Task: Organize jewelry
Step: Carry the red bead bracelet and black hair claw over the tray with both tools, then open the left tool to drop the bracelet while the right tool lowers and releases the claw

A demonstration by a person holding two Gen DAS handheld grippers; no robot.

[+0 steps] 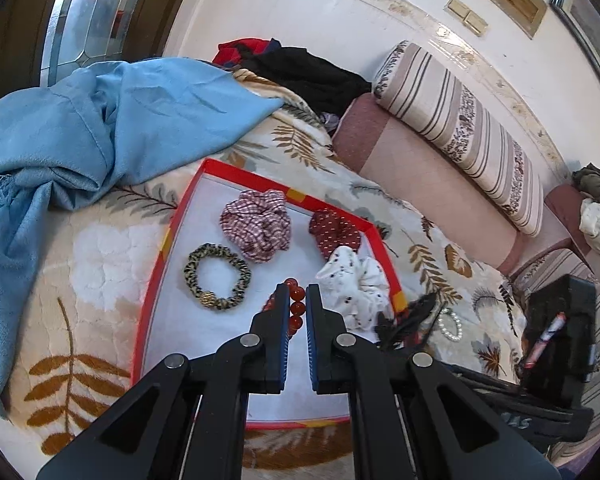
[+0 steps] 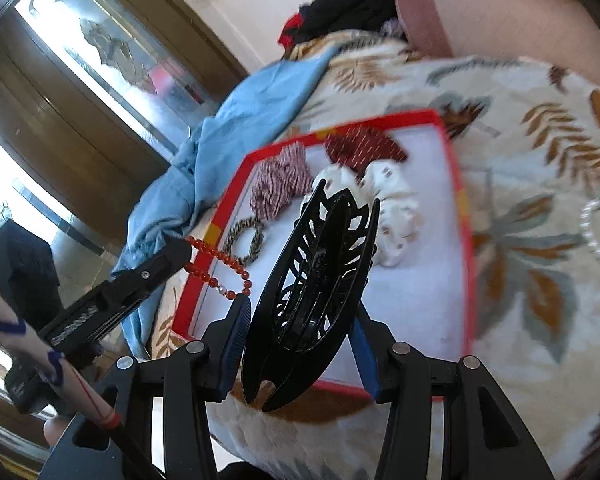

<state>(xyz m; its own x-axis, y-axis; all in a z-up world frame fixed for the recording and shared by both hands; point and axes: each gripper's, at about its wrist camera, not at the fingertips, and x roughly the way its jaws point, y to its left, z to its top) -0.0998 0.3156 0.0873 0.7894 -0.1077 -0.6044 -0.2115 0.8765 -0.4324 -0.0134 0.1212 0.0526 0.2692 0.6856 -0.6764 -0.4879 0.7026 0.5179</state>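
Left wrist view
Left gripper [image 1: 297, 300]: its fingers are pinching together on the red bead bracelet [image 1: 296, 304], carrying it over the near part of the red-rimmed tray [image 1: 168, 240], probably so it can be laid inside with the rest.
Tray contents: a leopard-print hair tie [image 1: 216, 276], a checked scrunchie [image 1: 256, 224], a dark red dotted scrunchie [image 1: 336, 230] and a white scrunchie [image 1: 354, 284] are lying apart on the white floor.
Open room: the bare white floor nearest the camera is offering the clearest drop spot.
Edges: the white scrunchie is crowding the right rim; a pearl bracelet [image 1: 451, 326] is lying outside on the leaf-print blanket [image 1: 100, 272].

Right wrist view
Right gripper [image 2: 300, 312]: its fingers are clamping a black hair claw [image 2: 312, 280] by its sides, holding it lengthwise above the tray.
Bead bracelet: it is dangling from the left gripper over the tray's left rim.
Open room: the white floor on the tray's right side is lying bare; the picture is blurring, so finer gaps are hard to judge.
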